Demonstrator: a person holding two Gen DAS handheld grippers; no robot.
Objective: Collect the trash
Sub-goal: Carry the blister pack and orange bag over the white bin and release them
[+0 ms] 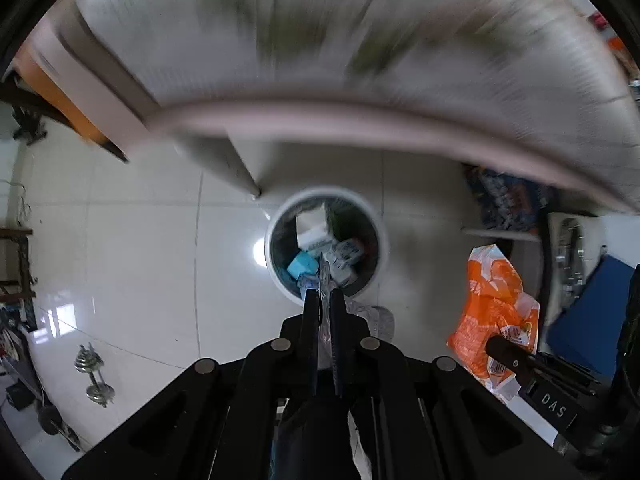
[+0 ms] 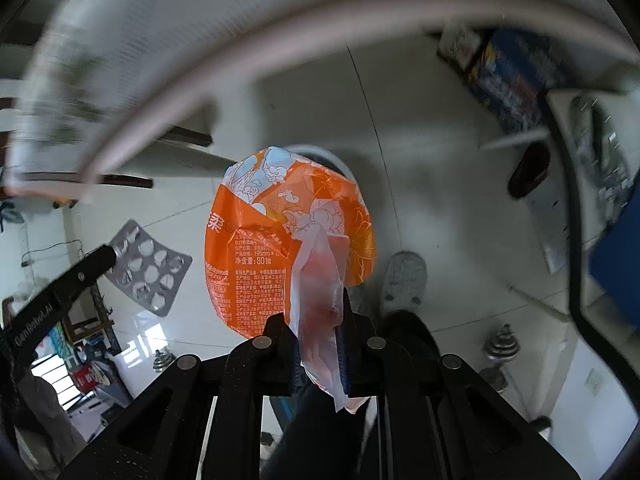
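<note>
A white round trash bin (image 1: 382, 236) stands on the tiled floor below, with boxes and wrappers inside. My left gripper (image 1: 325, 300) is shut on a silver pill blister pack (image 1: 325, 280), seen edge-on, above the bin's near rim; the pack shows flat in the right wrist view (image 2: 148, 268). My right gripper (image 2: 320, 312) is shut on an orange tissue wrapper (image 2: 280, 240) that hangs above the floor, hiding most of the bin (image 2: 332, 160). The wrapper also shows at the right of the left wrist view (image 1: 496, 308).
A white table edge (image 1: 360, 116) curves over the bin. A table leg (image 1: 240, 168) stands just behind the bin. A dumbbell (image 1: 94, 372) lies on the floor at left. A grey shoe (image 2: 404, 280) is beside the bin. Blue boxes (image 1: 508, 200) sit at right.
</note>
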